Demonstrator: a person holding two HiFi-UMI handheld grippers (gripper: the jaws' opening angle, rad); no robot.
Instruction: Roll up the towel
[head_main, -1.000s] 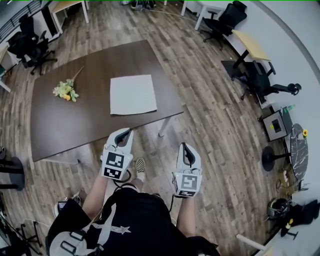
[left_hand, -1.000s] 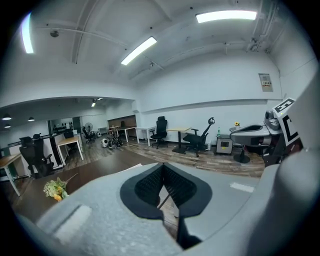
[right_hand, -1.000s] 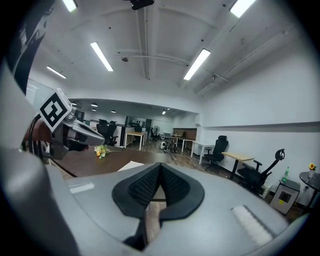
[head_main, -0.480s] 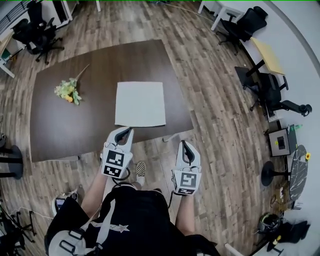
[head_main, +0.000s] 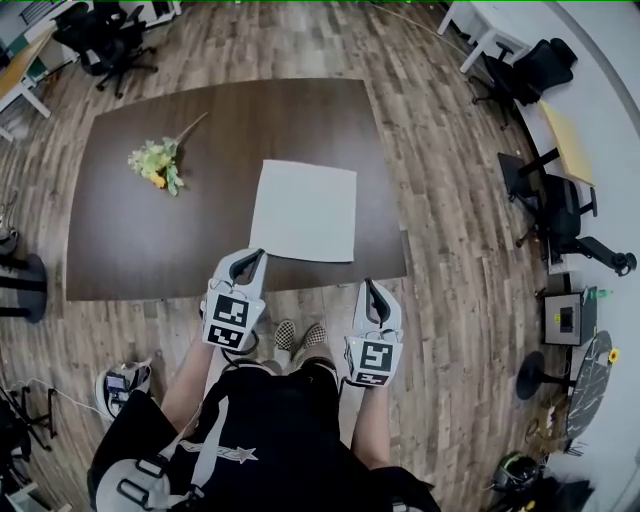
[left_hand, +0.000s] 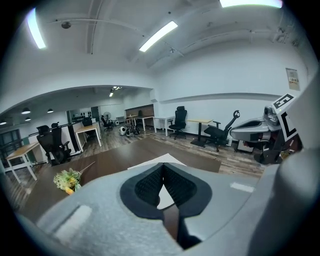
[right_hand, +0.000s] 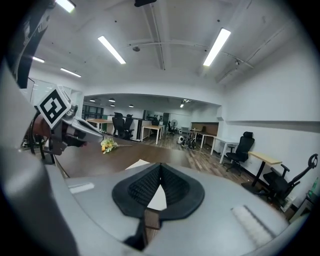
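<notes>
Approach step, by the look of it, with nothing rolled yet. Towel flat and unfolded on the table, in the right half, its near hem close to the front edge. Left gripper held just at that front edge, below the near left corner of the towel and not touching it, jaws pressed together on nothing. Right gripper lower in the head view, over the floor and just off the table's near right corner, jaws also closed and empty. Next move, probably: open both pairs of jaws, bring them over the edge to the two near corners, pinch the hem and turn it over away from the body. Some care needed there, since thin cloth on a hard top gives little to get under. Table top dark brown, smooth, mostly bare; only flowers at the far left, well apart from the towel. Around it wood planks, black chairs, light desks, white walls, strip lights overhead.
</notes>
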